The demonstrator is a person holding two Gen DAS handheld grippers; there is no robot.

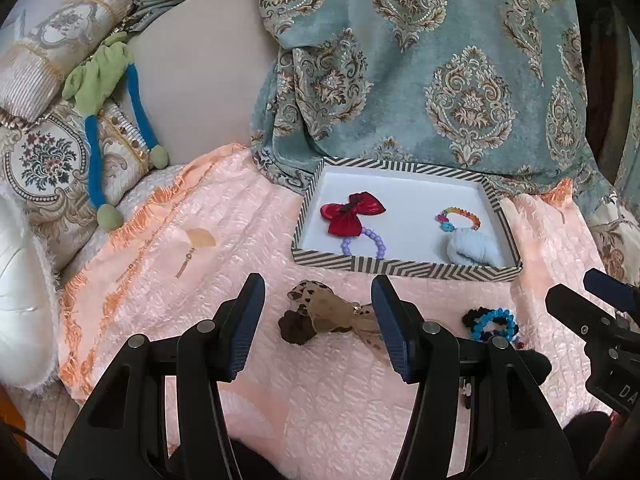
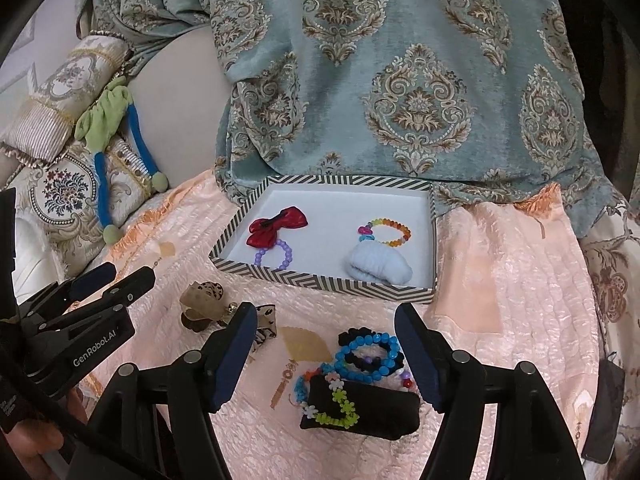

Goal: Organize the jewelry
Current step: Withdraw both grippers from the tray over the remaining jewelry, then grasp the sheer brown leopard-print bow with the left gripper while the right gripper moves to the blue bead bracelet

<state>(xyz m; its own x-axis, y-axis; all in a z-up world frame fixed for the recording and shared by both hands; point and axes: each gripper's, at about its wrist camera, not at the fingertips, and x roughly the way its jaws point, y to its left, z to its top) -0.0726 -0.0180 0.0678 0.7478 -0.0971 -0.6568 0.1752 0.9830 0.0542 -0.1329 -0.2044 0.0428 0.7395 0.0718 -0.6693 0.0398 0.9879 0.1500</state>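
Right now the left gripper (image 1: 318, 304) stands open and empty around the brown bow (image 1: 332, 316) lying in front of the striped tray (image 1: 404, 270); the right gripper (image 2: 326, 342) is open too, framing the blue bracelet (image 2: 368, 356) and black pouch (image 2: 360, 408) near the tray's front edge. Best lower squarely and pinch one piece only, so nothing drags across the pink quilt (image 1: 224, 240). Only the right view shows the pouch with its flower-bead string (image 2: 332, 396); the left view shows the bow whole, with nothing across it
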